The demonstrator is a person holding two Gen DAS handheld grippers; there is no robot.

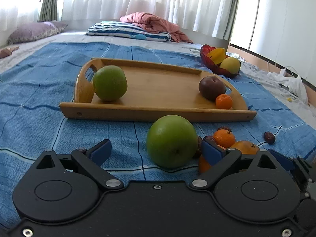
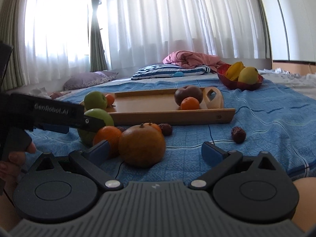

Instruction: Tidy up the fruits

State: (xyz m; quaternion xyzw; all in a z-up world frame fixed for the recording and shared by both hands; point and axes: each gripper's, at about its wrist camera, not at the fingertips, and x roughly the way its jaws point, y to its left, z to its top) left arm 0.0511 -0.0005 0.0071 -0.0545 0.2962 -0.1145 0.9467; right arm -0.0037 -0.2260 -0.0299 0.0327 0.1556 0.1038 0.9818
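Note:
A wooden tray (image 1: 162, 81) lies on the blue blanket; it holds a green apple (image 1: 109, 83), a dark brown fruit (image 1: 211, 87) and a small orange (image 1: 223, 101). My left gripper (image 1: 156, 151) is open, its blue pads either side of a second green apple (image 1: 171, 141) on the blanket, not closed on it. In the right wrist view my right gripper (image 2: 156, 150) is open around a large brownish orange (image 2: 142, 146). Beside it lie a small orange (image 2: 107, 136), the green apple (image 2: 98, 116) and the left gripper body (image 2: 49, 112).
A red bowl (image 2: 240, 85) with yellow fruit stands beyond the tray on the right. A dried red date (image 2: 238, 134) lies loose on the blanket, another (image 2: 165, 128) behind the oranges. A striped pillow (image 2: 171, 71) and pink quilt (image 2: 189, 59) lie further back.

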